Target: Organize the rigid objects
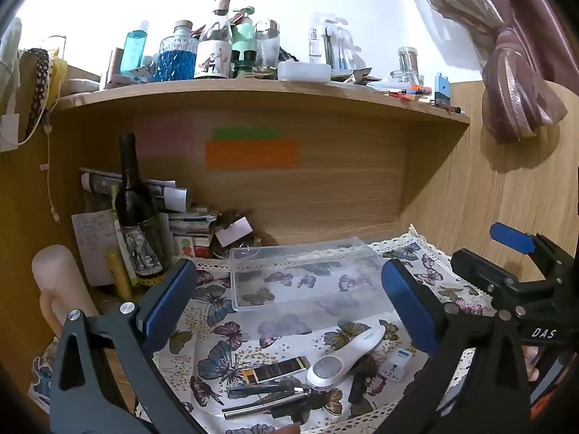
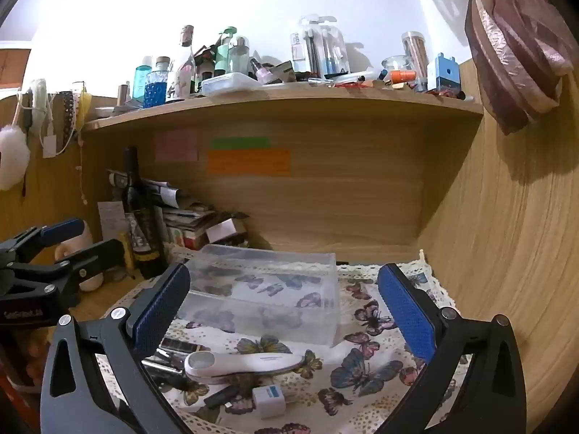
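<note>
A clear plastic box [image 1: 304,275] [image 2: 267,293] stands empty on the butterfly cloth [image 1: 224,325] [image 2: 365,358]. In front of it lie a white handheld device [image 1: 343,354] [image 2: 239,363], a white and blue plug adapter [image 1: 396,360] [image 2: 268,399], a black and gold lighter [image 1: 275,369], a metal tool [image 1: 267,403] and a dark stick [image 2: 220,396]. My left gripper [image 1: 289,300] is open above the objects. My right gripper [image 2: 286,307] is open, facing the box; it also shows at the right of the left wrist view [image 1: 514,260].
A dark wine bottle [image 1: 139,213] [image 2: 139,217], stacked papers [image 1: 181,217] and a pale cylinder [image 1: 59,282] crowd the desk's left side. A cluttered wooden shelf [image 1: 253,90] [image 2: 282,97] hangs overhead. A wooden wall [image 2: 506,253] and curtain [image 1: 517,83] close the right.
</note>
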Demonstrator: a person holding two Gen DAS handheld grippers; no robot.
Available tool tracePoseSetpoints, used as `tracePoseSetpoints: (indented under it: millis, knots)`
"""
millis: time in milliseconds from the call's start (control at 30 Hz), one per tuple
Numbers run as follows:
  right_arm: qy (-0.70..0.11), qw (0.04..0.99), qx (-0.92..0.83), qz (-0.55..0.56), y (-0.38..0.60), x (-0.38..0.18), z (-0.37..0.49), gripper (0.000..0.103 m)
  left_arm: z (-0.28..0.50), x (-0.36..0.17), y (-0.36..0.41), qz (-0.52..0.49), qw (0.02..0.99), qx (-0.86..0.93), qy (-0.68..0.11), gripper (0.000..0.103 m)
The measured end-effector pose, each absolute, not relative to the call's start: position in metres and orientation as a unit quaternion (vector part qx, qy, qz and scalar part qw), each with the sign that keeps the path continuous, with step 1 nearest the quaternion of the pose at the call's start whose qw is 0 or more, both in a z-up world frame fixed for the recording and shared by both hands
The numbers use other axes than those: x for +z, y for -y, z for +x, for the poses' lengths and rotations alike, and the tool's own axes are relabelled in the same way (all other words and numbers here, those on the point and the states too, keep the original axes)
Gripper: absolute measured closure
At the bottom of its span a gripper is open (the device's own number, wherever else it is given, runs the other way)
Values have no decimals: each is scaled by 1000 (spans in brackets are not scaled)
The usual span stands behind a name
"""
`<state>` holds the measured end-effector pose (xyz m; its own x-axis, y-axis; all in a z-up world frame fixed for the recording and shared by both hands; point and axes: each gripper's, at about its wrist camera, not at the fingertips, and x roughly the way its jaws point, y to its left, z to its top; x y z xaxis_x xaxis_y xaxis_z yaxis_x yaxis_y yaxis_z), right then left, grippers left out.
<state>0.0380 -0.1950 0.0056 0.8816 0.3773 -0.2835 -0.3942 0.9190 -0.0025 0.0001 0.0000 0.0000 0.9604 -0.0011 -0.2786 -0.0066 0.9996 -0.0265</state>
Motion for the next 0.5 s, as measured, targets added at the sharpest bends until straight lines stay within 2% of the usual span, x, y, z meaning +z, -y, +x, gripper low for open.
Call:
tracePoseSetpoints:
  millis: [500]
  knots:
    - [-142,969,198,-34,188,1,42,0,2,-7,-6,-28,991,-8,-134,0]
